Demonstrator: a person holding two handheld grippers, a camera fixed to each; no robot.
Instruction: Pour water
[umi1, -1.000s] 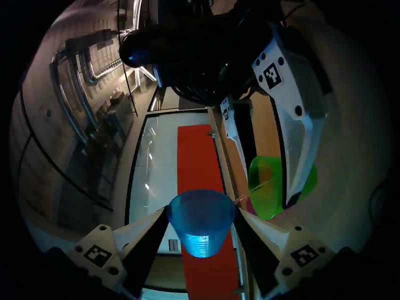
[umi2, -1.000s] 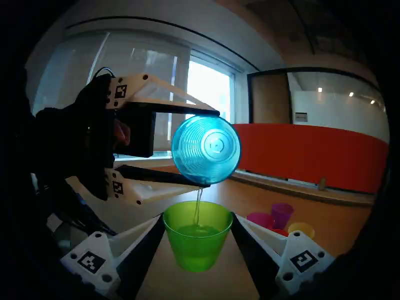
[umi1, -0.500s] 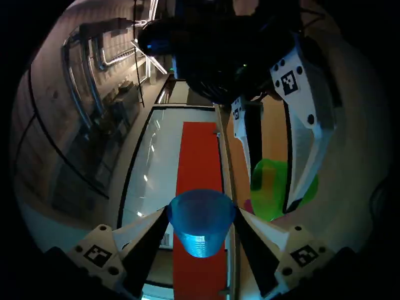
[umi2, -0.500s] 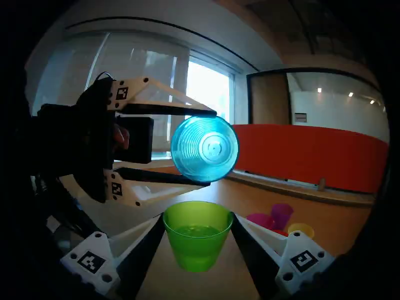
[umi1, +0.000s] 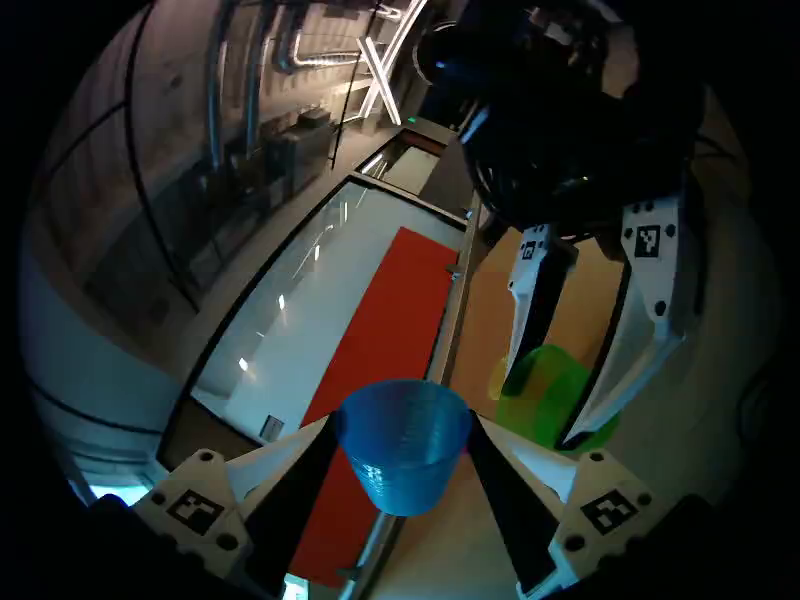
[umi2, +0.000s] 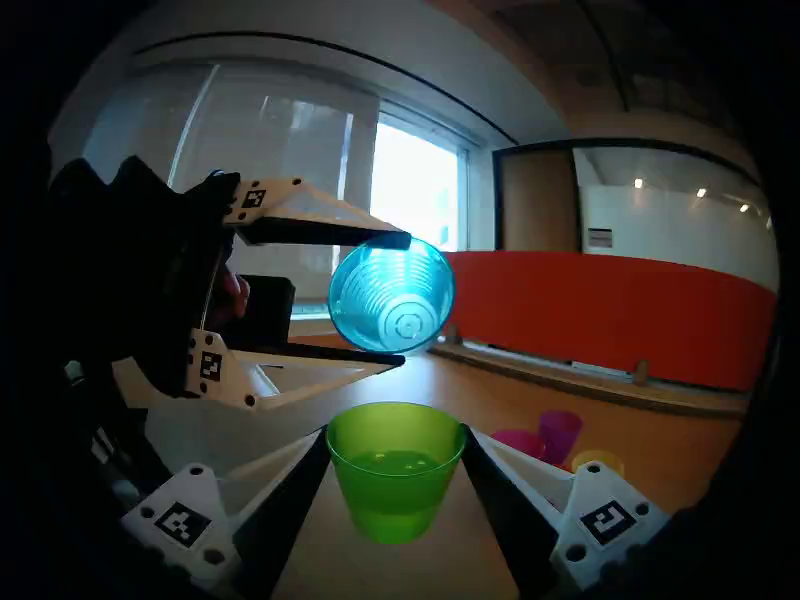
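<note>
Right gripper view: the right gripper (umi2: 397, 445) clamps its jaws on a green cup (umi2: 395, 490) of water (umi2: 392, 463). Above, the left gripper (umi2: 402, 298) clamps a tipped blue cup (umi2: 388, 300).

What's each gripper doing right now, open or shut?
Left gripper: closed on the blue cup, which is tipped.
Right gripper: closed on the green cup, which has water in it.

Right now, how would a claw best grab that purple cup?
Probably high on the purple cup, near its rim, coming level from the near side: it stands upright, and its top clears the pink cup and yellow cup beside it.
</note>
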